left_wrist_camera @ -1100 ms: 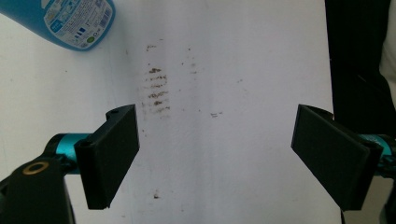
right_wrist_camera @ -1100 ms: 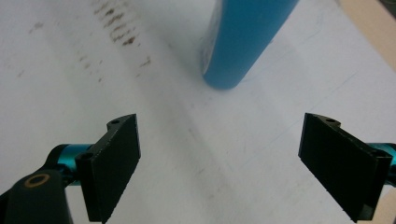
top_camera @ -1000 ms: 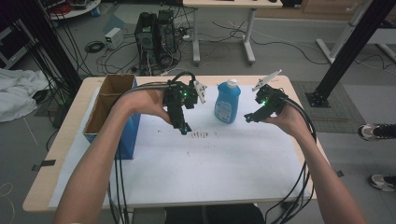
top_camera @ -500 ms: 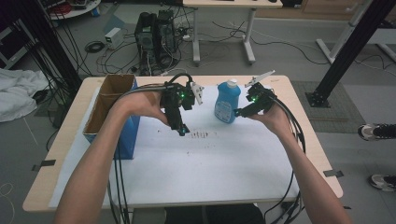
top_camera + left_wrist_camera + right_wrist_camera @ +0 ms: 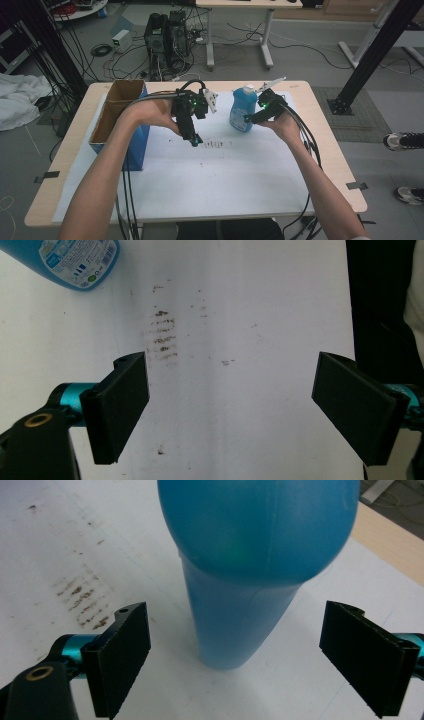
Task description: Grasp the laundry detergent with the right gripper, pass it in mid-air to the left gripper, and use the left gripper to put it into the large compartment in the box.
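- My right gripper [image 5: 235, 655] has its jaws spread wide with the upright blue plastic detergent bottle [image 5: 250, 575] standing between them, not yet touched; I judge the step in hand is gripping that bottle.
- To do it well, I'd centre the bottle between the pads and close on the straight lower body, under the bulging shoulder, so it doesn't squirt upward.
- The bottle [image 5: 243, 107] stands toward the far edge of the white sheet-covered table [image 5: 225, 185], right of centre.
- My left gripper [image 5: 230, 405] is also wide and empty, hovering over the brown smudged stain [image 5: 162, 337] on the sheet.
- Room: open sheet lies toward me; the tall blue-sided cardboard box [image 5: 120, 117] stands at the left edge, well apart from the bottle.
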Demonstrator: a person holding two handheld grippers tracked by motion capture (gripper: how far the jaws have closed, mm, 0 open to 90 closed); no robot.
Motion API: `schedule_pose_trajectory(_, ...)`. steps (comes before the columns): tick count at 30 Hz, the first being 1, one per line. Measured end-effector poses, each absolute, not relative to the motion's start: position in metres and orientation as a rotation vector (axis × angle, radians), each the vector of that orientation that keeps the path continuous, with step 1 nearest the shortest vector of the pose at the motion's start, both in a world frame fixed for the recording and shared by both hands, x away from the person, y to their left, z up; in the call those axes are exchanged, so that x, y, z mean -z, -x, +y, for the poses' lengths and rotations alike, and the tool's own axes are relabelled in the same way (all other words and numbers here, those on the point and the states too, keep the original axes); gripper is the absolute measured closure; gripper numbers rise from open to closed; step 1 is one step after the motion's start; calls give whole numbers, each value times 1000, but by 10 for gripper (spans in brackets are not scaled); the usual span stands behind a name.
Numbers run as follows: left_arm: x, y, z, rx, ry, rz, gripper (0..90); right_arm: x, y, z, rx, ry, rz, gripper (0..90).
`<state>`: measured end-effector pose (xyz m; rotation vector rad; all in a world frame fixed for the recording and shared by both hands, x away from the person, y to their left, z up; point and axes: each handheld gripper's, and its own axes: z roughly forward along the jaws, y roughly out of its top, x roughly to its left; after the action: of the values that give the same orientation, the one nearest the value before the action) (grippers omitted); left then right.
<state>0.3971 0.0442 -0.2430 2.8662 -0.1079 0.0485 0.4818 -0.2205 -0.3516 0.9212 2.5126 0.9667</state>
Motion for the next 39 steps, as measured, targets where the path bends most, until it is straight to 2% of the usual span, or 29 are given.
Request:
schedule_pose_trajectory(32,248,-398,49,-29,-2854,-93,153,366,-496,-211,-1052,-935,2503,126)
schedule_pose_trajectory(34,249,-398,48,-26,-2849,-84,153,367,-496,-210,-1048,-960,2504,164)
schedule_pose_trajectory(39,249,-398,48,-25,-2851,-89,153,368,-498,-211,-1069,-927,2503,168)
